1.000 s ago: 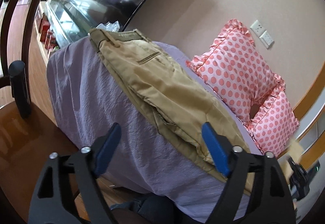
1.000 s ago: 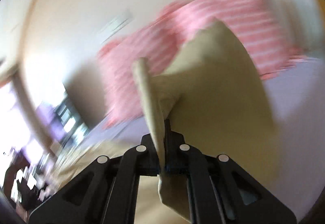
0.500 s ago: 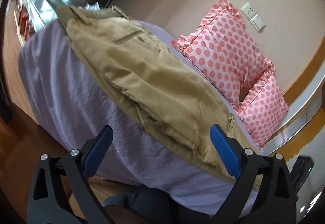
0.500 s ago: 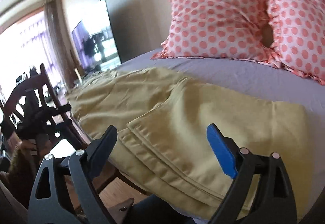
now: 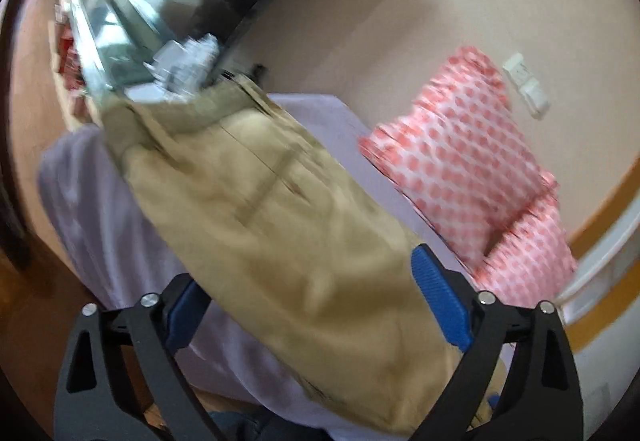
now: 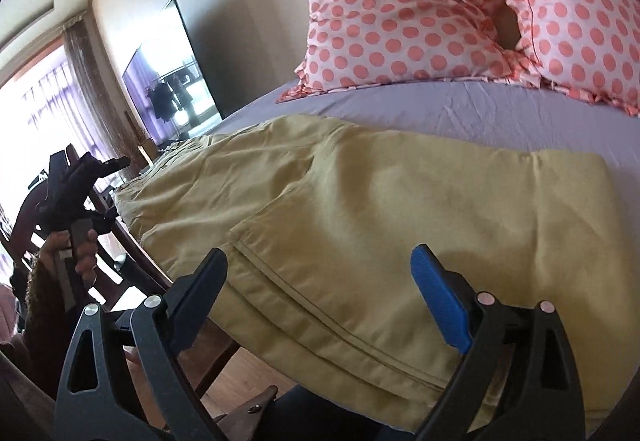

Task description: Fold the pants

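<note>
Khaki pants (image 6: 360, 209) lie folded on a bed with a lilac sheet (image 6: 460, 109). The leg ends are doubled over toward the near edge, with the hems (image 6: 304, 293) by my right gripper. My right gripper (image 6: 320, 289) is open and empty, just above the folded legs. The left wrist view is blurred: the pants (image 5: 280, 217) run from the waistband (image 5: 192, 109) at the far end toward me. My left gripper (image 5: 308, 305) is open, its fingers either side of the pants' near part. The left gripper also shows in the right wrist view (image 6: 80, 185), held in a hand.
Two pink polka-dot pillows (image 6: 404, 9) lean on the wall at the bed's head. A dark TV screen (image 6: 172, 77) stands at the bed's far side. A dark wooden chair (image 6: 48, 209) and wood floor (image 6: 240, 365) are beside the bed. Wall sockets (image 5: 526, 89) sit above the pillows.
My right gripper let go of the pant legs, opened, and now hovers over the fold. My left gripper has moved in over the pants, still open.
</note>
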Action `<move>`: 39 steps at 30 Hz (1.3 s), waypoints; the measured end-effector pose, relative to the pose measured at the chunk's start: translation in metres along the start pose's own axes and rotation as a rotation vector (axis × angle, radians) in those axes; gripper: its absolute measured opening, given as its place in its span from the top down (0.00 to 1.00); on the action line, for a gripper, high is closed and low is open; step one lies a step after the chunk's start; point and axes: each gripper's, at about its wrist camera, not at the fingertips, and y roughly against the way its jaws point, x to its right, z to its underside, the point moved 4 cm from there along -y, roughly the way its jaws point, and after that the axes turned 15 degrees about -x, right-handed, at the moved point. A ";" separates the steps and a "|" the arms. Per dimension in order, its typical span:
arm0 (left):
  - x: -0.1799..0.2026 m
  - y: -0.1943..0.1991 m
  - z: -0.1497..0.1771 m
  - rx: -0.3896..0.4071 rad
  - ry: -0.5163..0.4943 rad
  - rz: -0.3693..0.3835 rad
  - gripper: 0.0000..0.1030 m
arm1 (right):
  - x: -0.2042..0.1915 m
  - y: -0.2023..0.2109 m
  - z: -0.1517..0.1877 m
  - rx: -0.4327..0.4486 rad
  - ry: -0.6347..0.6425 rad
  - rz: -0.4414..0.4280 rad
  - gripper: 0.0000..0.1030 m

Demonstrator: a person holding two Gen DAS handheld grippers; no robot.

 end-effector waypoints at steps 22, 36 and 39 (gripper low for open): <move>0.295 -0.018 0.072 -0.043 -0.827 0.016 0.94 | 0.094 0.102 0.021 0.290 -0.290 0.006 0.01; 0.338 -0.086 0.301 -0.497 -1.373 0.202 0.71 | 0.197 0.114 0.039 0.190 -0.597 -0.196 0.01; 0.320 -0.063 0.244 -0.504 -1.174 0.311 0.48 | 0.192 0.097 0.030 0.099 -0.549 -0.173 0.15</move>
